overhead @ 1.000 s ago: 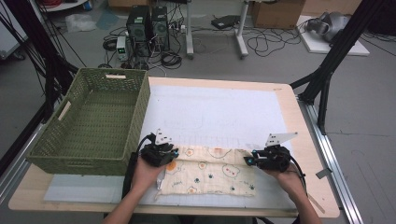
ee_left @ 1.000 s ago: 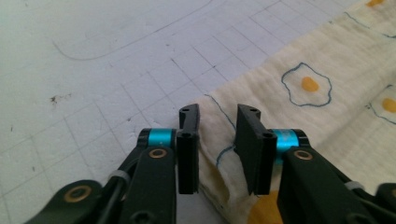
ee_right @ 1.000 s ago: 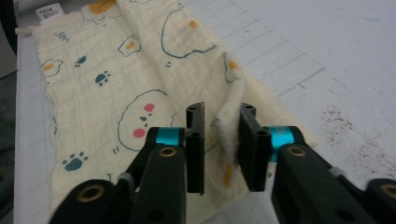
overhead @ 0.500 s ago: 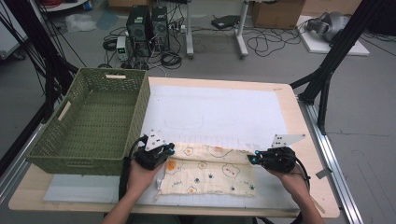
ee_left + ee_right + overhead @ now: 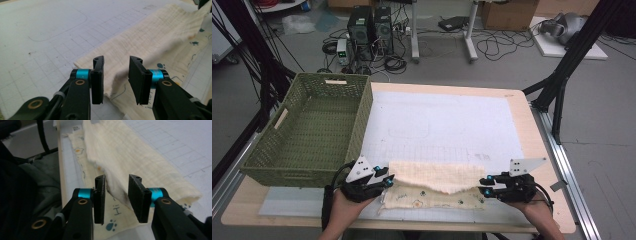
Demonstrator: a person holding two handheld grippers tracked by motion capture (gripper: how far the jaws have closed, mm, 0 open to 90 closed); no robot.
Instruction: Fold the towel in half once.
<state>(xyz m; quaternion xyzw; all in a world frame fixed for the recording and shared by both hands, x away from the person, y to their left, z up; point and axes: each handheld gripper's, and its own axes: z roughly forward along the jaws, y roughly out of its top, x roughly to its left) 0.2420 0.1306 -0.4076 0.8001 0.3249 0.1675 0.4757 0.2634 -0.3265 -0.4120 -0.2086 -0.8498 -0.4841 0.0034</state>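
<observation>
Folded cloth at the near edge, both claws apart beside it

The green wicker basket (image 5: 309, 132) sat at 9 o'clock on the surface (image 5: 447, 89) with nothing visible inside it. The cream cloth (image 5: 434, 176), printed with small animals and folded over on itself, lay at 6 o'clock on the white gridded mat (image 5: 437, 120), near the surface's front edge. The left claw (image 5: 388, 180) sat at the cloth's 9 o'clock end and the right claw (image 5: 483, 186) at its 3 o'clock end; the jaws of both had just been opening and stood apart, with the folded edge lying loose between each pair and unpinched. Beyond the surface at 12 o'clock, 2 computer towers (image 5: 369, 30) and tangled cables (image 5: 492, 47) rested on the grey floor (image 5: 602, 125).
</observation>
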